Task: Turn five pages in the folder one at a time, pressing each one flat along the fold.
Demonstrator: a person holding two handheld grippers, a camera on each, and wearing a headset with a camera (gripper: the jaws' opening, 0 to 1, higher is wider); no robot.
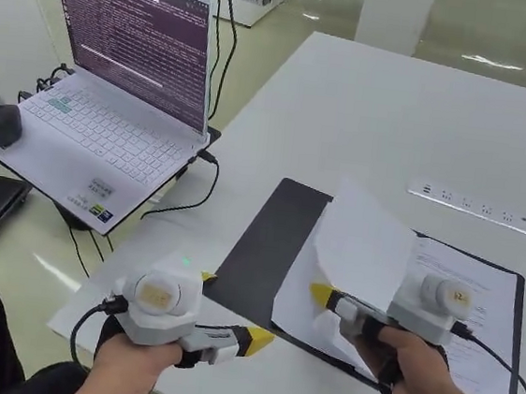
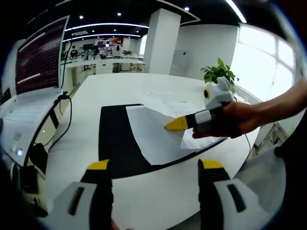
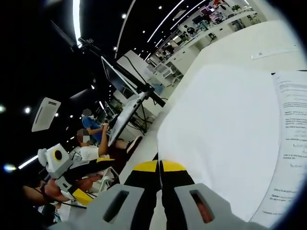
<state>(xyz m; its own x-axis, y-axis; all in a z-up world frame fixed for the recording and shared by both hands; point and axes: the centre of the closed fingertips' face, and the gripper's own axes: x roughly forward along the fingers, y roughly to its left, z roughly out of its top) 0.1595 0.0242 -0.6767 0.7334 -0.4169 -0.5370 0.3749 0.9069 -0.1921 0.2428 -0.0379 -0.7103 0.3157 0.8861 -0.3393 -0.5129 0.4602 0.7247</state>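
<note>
A black folder lies open on the white table. My right gripper is shut on the near edge of a blank white page and holds it lifted and curled above the folder's middle. The right gripper view has the yellow jaws closed together on that page, with a printed sheet lying flat to its right. My left gripper hovers open off the folder's near left corner. In the left gripper view its jaws stand wide apart, facing the folder and the right gripper.
An open laptop sits on a stand at the left, with a dark object beside it and cables running to the table. A white power strip lies beyond the folder. A potted plant stands farther off.
</note>
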